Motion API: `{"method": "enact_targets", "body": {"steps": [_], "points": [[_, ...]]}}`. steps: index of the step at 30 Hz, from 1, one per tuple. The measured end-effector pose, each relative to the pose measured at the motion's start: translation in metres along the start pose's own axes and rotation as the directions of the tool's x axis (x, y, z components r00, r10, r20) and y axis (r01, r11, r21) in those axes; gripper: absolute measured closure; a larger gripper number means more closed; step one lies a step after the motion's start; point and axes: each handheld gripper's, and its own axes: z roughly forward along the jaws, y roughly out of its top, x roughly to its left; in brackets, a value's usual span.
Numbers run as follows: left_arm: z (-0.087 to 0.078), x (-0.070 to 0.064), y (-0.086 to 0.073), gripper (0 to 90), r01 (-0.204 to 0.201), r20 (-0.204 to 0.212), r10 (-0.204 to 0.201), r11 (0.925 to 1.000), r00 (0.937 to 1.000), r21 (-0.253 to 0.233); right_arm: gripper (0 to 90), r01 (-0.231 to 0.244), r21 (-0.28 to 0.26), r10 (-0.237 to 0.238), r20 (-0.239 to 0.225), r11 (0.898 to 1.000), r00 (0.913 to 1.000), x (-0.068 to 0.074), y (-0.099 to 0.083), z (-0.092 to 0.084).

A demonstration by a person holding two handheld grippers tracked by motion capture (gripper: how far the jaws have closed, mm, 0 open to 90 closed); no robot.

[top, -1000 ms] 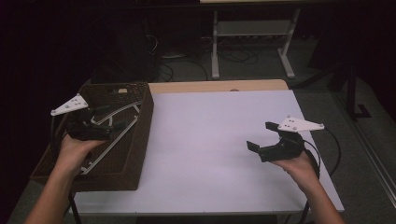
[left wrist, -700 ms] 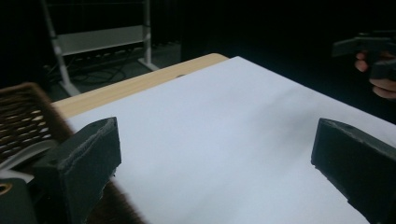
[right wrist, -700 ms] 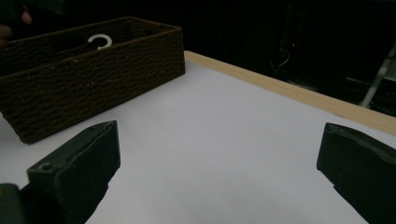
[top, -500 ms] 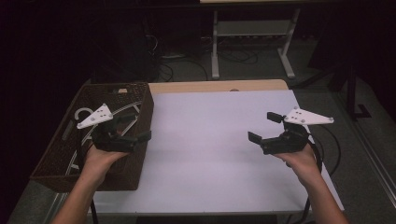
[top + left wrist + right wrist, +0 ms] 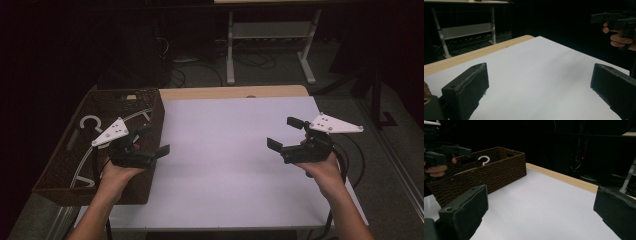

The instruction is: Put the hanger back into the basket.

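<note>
A brown wicker basket (image 5: 156,107) stands at the table's left edge, and white hangers (image 5: 90,122) lie in it. My left gripper (image 5: 154,140) hovers over the basket's right wall, pointing out across the white table (image 5: 225,150), open and empty. In the left gripper view its jaws stand wide apart over bare white surface. My right gripper (image 5: 283,133) hangs above the right side of the table, open and empty, pointing left. The right gripper view shows the basket (image 5: 489,176), a white hanger hook (image 5: 483,159) and, farther off, the left gripper (image 5: 441,152).
A strip of wooden tabletop (image 5: 230,92) runs along the far edge beyond the white sheet. Behind the table stand a metal frame (image 5: 270,35) and loose floor cables (image 5: 175,75). The room beyond is dark. The right hand and gripper (image 5: 619,22) appear far off in the left gripper view.
My left gripper moved rightward from above the basket's inside to its right wall, turning toward the table. The right gripper shifted only slightly. Both stayed open.
</note>
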Motion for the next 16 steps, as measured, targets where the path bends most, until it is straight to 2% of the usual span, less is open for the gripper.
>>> {"method": "enact_targets", "body": {"steps": [2, 5, 9, 10, 16], "points": [[0.0002, 0.0001, -0.0011, 1.4, 0.004, 0.003, -0.004, 1.0000, 1.0000, -0.005, 0.0, 0.007, -0.017, -0.007, 0.000, 1.000, 1.0000, 0.0004, 0.0024, -0.0008], [0.0012, 0.0000, -0.0042, 1.4, -0.009, -0.005, 0.009, 0.9999, 1.0000, 0.015, 0.0, 0.007, -0.025, -0.007, -0.005, 1.000, 1.0000, 0.0017, 0.0051, -0.0020], [0.0009, 0.0007, -0.0087, 1.4, 0.022, 0.002, -0.022, 0.9998, 0.9998, -0.001, 0.0, 0.010, -0.034, -0.010, -0.004, 0.999, 0.9999, 0.0021, 0.0064, -0.0031], [0.0006, 0.0007, -0.0081, 1.4, 0.008, 0.003, -0.008, 1.0000, 1.0000, 0.002, 0.0, 0.010, -0.034, -0.010, -0.005, 0.999, 0.9999, 0.0020, 0.0064, -0.0031], [-0.0005, 0.0005, -0.0064, 1.4, -0.005, 0.000, 0.005, 0.9999, 1.0000, 0.011, 0.0, 0.010, -0.036, -0.010, -0.004, 0.999, 0.9999, 0.0022, 0.0066, -0.0033]]}}
